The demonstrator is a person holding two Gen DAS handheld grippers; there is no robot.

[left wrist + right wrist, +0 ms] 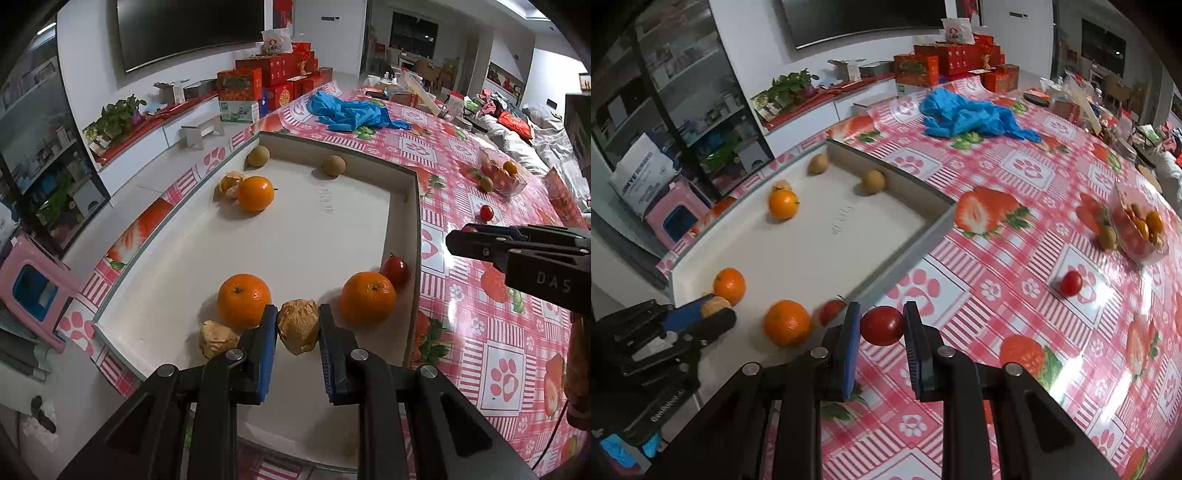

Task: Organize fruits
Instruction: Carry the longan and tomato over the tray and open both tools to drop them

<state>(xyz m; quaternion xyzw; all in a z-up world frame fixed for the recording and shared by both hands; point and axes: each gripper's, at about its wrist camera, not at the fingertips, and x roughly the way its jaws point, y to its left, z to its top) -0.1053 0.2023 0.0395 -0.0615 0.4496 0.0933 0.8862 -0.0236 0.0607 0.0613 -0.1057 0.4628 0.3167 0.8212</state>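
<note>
My left gripper [298, 325] is shut on a papery husked fruit [298, 326] over the near end of the white tray [413, 206]. The tray holds oranges [243, 301] [367, 297] [255, 193], a red tomato [395, 270], two brown round fruits [333, 165] [258, 155] and more husked fruits [218, 338]. My right gripper [882, 326] is shut on a red cherry tomato [882, 325], above the tablecloth just right of the tray's wall [916, 240]. Another tomato [1071, 283] lies on the cloth.
A clear plastic box of small fruits [1137, 225] stands at the right with a brown fruit [1107, 236] beside it. A blue plastic bag [971, 118] lies at the far side. Red gift boxes [273, 79] and clutter stand beyond.
</note>
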